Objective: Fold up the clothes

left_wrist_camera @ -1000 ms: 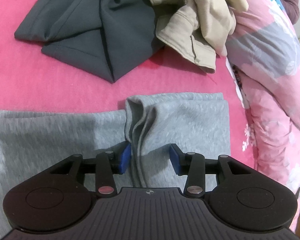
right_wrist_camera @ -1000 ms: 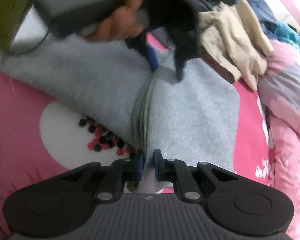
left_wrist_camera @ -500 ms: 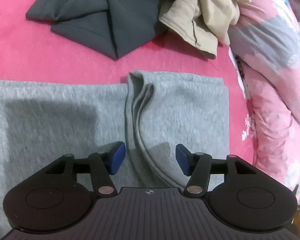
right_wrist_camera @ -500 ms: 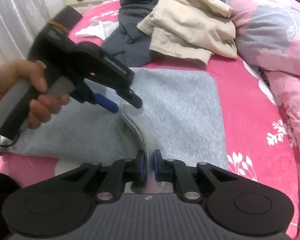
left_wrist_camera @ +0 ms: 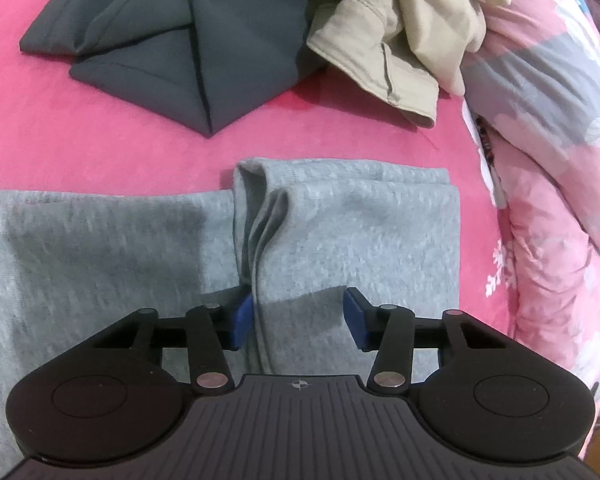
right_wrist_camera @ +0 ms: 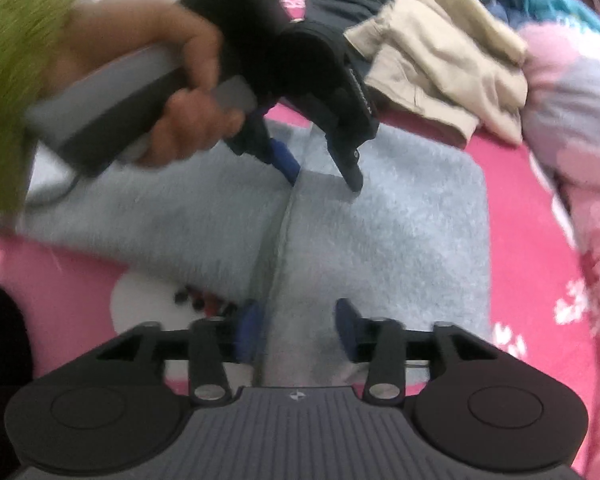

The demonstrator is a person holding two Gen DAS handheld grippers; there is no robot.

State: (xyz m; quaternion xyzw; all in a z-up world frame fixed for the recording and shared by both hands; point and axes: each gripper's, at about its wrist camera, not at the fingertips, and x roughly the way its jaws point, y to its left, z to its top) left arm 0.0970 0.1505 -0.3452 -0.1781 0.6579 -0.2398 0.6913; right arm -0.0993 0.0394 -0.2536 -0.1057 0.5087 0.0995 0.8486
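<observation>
On the pink bedsheet, the soft grey folded garment lies flat. Right gripper opening, gripping nothing; left gripper closing, unclamped, straddling the fold ridge at twelve o'clock; it may drag layers askew.

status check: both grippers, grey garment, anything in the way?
Left gripper closing over fold ridge, not pinching. Right gripper opening, fabric released. Grey garment part-folded on bed. Dark and beige clothes beyond, clear.

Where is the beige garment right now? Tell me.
In the left wrist view, the beige garment lies crumpled at the top, right of centre, on the pink bedsheet, between the dark grey garment and the pink floral quilt.
</observation>
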